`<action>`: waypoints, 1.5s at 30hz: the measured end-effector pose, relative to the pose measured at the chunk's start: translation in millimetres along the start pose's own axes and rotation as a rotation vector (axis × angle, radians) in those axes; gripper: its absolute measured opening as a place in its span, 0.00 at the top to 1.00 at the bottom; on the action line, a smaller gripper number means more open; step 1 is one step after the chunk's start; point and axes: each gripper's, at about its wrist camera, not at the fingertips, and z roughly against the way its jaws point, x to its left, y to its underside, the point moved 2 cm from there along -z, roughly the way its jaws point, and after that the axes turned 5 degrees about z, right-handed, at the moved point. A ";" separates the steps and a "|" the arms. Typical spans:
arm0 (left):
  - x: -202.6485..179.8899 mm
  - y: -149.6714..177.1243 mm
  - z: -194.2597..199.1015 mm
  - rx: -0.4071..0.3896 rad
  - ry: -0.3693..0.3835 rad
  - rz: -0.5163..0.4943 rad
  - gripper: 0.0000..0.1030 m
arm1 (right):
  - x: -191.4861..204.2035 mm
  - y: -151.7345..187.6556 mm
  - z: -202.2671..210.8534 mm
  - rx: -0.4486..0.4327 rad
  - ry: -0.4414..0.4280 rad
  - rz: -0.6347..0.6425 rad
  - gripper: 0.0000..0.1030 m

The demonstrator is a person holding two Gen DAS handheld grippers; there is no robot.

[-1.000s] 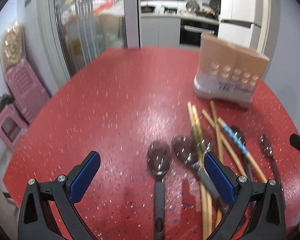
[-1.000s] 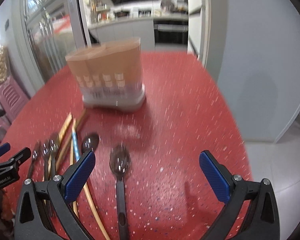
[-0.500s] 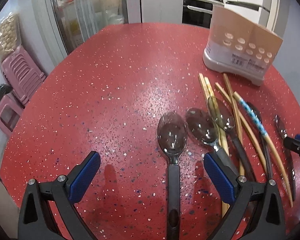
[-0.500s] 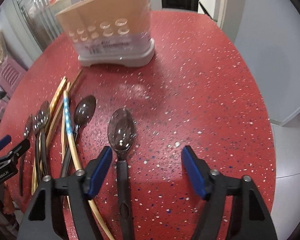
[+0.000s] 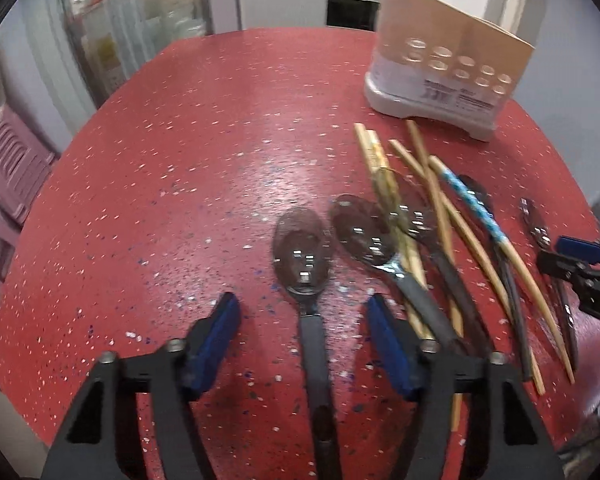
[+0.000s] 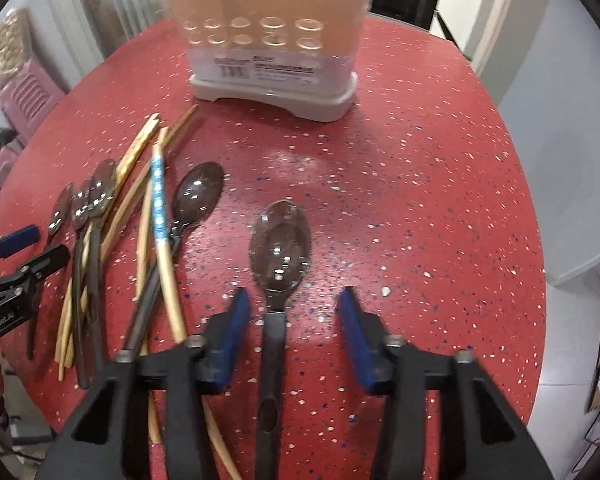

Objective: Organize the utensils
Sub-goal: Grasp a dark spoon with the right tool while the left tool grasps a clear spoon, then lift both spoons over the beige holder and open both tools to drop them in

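A dark spoon lies on the red table, its handle running between the fingers of my left gripper, which is open around it without touching. Another dark spoon lies likewise between the fingers of my open right gripper. A pile of wooden chopsticks and more spoons lies between the two; it also shows in the right wrist view. The beige utensil holder with a grey base stands at the back.
The red speckled table has a rounded edge. Pink stools stand beyond its left side. A white wall is close on the right. Each gripper shows at the edge of the other's view.
Both grippers have come down closer to their spoons and their jaws have narrowed around the handles, still not closed.
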 end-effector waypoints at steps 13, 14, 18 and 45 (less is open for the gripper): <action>3.2 -5.6 23.4 -0.075 0.083 0.076 0.64 | -20.7 -4.2 29.2 -0.084 -0.184 -0.043 0.88; 2.4 -10.5 29.9 -0.096 0.094 0.084 0.64 | -24.2 -8.4 34.1 -0.099 -0.201 -0.047 0.88; -0.4 -35.5 53.4 -0.173 0.130 0.105 0.64 | -36.9 -25.3 59.9 -0.168 -0.258 -0.073 0.88; -68.7 -268.0 57.5 -0.612 0.223 0.130 0.64 | -89.5 -230.7 95.9 -0.690 -0.267 -0.167 0.88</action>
